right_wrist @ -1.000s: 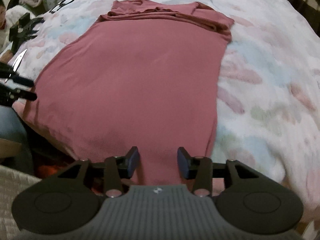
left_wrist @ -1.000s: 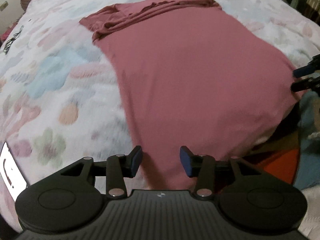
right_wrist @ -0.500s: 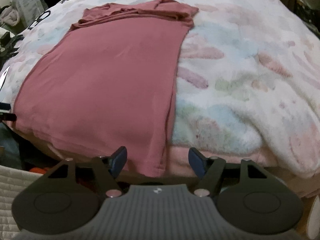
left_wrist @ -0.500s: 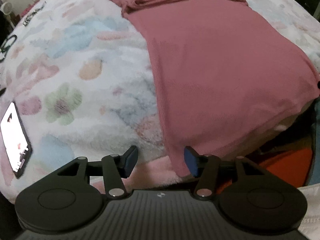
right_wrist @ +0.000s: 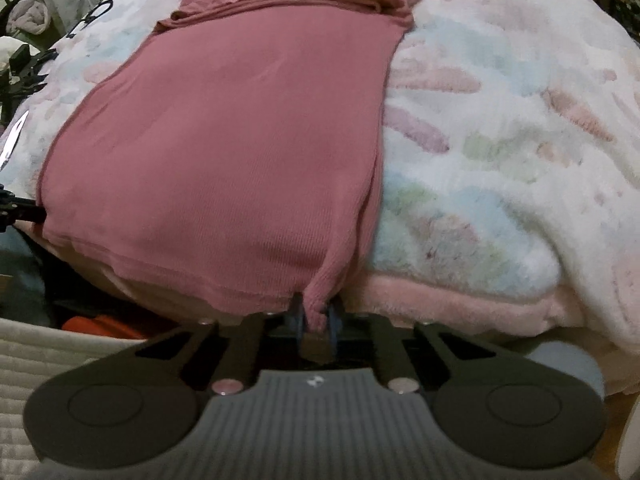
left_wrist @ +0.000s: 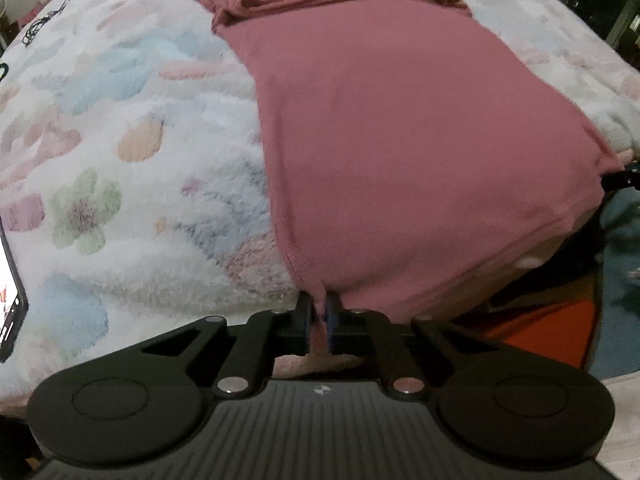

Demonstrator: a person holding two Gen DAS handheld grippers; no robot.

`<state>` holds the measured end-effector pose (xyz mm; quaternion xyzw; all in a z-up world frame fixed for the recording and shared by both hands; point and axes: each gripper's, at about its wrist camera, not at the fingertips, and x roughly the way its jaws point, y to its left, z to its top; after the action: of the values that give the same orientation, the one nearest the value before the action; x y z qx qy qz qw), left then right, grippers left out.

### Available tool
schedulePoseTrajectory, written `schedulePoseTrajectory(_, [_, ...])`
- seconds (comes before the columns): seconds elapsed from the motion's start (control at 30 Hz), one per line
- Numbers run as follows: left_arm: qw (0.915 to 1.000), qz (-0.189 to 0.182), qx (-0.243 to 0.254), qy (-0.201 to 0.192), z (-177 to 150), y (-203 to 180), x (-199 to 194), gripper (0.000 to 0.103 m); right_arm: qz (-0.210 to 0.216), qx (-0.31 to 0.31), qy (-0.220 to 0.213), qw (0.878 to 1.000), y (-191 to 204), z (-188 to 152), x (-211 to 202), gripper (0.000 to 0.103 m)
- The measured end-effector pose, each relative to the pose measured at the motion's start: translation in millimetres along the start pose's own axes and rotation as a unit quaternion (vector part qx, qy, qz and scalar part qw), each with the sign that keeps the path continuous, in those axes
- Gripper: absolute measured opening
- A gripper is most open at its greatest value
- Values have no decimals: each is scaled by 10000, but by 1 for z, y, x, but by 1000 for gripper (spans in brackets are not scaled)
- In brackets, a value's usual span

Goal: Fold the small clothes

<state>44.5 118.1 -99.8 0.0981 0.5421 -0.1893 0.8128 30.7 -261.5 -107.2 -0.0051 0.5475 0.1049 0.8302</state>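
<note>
A dusty pink garment (left_wrist: 404, 128) lies flat on a fluffy floral blanket (left_wrist: 120, 152), its far end bunched in folds. Its near hem hangs at the bed's front edge. My left gripper (left_wrist: 319, 312) is shut on the hem's left corner. In the right wrist view the same garment (right_wrist: 240, 128) fills the middle, and my right gripper (right_wrist: 316, 318) is shut on the hem's right corner, which is pinched into a small twist. Each gripper's tip shows at the other view's side edge.
A lit phone (left_wrist: 10, 300) lies on the blanket at the far left. Black cables (left_wrist: 40, 28) lie at the back left. Below the bed edge are an orange item (left_wrist: 548, 328) and a quilted beige surface (right_wrist: 60, 356). Clutter (right_wrist: 28, 20) stands beyond the bed's left side.
Both grippers were open a second ago over the hem's middle. They moved apart to the hem's two near corners and closed on them.
</note>
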Motion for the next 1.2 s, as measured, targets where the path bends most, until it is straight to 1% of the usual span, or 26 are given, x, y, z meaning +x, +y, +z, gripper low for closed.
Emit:
schedulePoseTrajectory(0.13, [9994, -136, -46, -303, 9, 3, -24, 6, 21, -90, -177, 9998, -3, 11, -21, 3])
schedulePoseTrajectory(0.27, [9978, -229, -141, -605, 29, 14, -43, 6, 117, -37, -443, 9989, -12, 29, -42, 3])
schedulePoseTrajectory(0.4, [9964, -174, 24, -824, 54, 21, -57, 6, 195, 2, -688, 9974, -20, 53, -56, 3])
schedulePoseTrajectory(0.53, [9960, 32, 125, -882, 85, 32, -54, 6, 143, -52, -845, 9963, -31, 84, -57, 3])
schedulePoseTrajectory(0.67, [9964, 67, -55, -838, 115, 54, -39, 6, 222, 263, -854, 9958, -52, 123, -41, 2])
schedulePoseTrajectory(0.8, [9976, 42, -269, -629, 141, 73, -12, 6, 148, 282, -748, 9967, -60, 157, -10, 2])
schedulePoseTrajectory(0.9, [9986, 123, -288, -425, 155, 78, 12, 6, 155, 372, -604, 9974, -65, 175, 18, 2])
schedulePoseTrajectory(1.03, [9989, 158, -367, -263, 162, 82, 37, 6, 91, 500, -390, 9979, -68, 188, 50, 3])
schedulePoseTrajectory(1.07, [9988, 138, -392, -268, 162, 83, 41, 6, 66, 517, -369, 9980, -68, 188, 56, 5])
schedulePoseTrajectory(1.1, [9987, 132, -404, -283, 162, 84, 44, 9, 50, 521, -358, 9980, -69, 188, 60, 8])
schedulePoseTrajectory(1.13, [9985, 205, -414, -286, 161, 84, 45, 16, 18, 529, -362, 9979, -69, 188, 62, 11])
schedulePoseTrajectory(1.17, [9984, 239, -412, -292, 162, 85, 44, 18, -20, 546, -388, 9978, -71, 189, 63, 17])
schedulePoseTrajectory(1.2, [9984, 231, -428, -300, 163, 87, 42, 19, -28, 563, -409, 9976, -73, 189, 62, 21])
